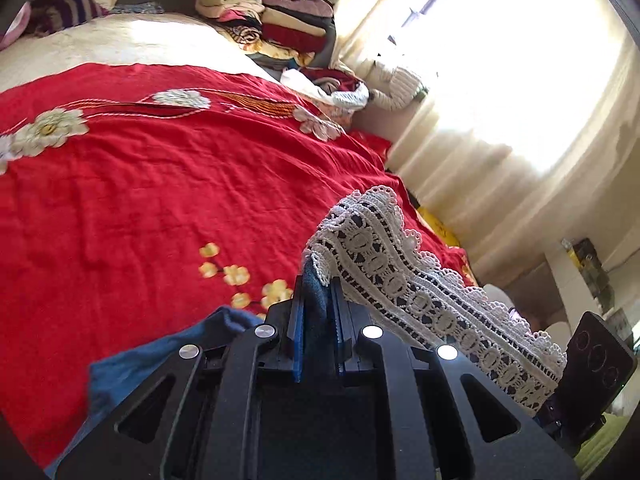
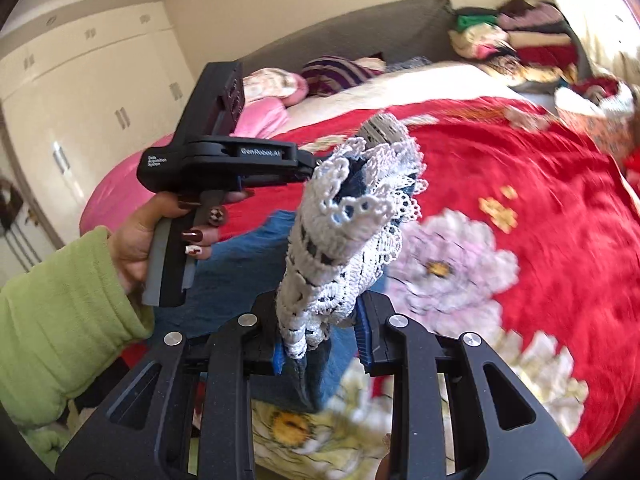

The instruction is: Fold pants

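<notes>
Two grippers are pinching one lace-trimmed hem of the blue pants, which are hanging above the red bedspread with the rest of the fabric trailing toward six o'clock. Inside the left gripper blue denim is sitting between narrowly closed jaws, while the white lace trim is running off toward four o'clock, where the other tool is holding it. Within the right wrist view, the right gripper is clamping bunched lace and denim, and the left tool is showing at ten o'clock, gripped by a hand in a green sleeve. Folded clothes are sitting at twelve o'clock near the headboard. Judging by the raised hem, the leg-over fold is under way; the next move is calling for carrying both corners across evenly, keeping the edge taut, then lowering it squarely onto the waistband end.
</notes>
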{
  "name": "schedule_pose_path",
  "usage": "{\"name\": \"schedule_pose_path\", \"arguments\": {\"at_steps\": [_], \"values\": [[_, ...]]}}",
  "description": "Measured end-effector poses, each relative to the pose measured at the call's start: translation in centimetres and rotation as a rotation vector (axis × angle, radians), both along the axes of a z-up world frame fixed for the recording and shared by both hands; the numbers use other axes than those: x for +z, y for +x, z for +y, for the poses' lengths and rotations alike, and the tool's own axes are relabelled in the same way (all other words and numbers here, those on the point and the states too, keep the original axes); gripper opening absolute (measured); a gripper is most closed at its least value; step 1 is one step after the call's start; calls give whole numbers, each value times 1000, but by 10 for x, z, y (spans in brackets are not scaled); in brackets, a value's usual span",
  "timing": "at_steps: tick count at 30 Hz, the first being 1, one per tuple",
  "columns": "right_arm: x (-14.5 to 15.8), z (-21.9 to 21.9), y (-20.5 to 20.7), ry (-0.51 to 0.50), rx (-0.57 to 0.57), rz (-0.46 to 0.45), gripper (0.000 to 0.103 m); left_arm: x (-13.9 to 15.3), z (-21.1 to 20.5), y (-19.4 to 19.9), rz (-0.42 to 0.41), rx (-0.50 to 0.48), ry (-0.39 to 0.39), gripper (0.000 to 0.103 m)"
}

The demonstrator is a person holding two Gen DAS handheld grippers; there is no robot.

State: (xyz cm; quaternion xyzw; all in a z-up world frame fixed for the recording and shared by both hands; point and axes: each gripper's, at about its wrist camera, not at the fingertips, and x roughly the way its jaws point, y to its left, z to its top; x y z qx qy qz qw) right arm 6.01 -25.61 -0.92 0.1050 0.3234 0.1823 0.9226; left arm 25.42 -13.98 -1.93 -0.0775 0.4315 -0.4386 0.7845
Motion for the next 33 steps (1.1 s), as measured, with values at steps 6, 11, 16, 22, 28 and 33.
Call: {"name": "schedule_pose_path", "arguments": {"at_steps": [6,11,16,22,28,33], "values": [[1,55,10,-100,103,2,20,-17,50,5,46,66,-54,12],[-15,99,13,-175,191,39,20,-26,88,8,83,147,-59,16],[-33,132,7,-241,267,58,20,-27,148,11,111,263,-113,19],[-48,156,1,-315,320,69,20,-24,181,4,122,315,-108,25],[-53,162,-3,-339,336,71,25,-28,176,5,130,309,-71,50],[-45,166,-16,-322,376,64,38,-45,164,12,164,311,38,60]]}}
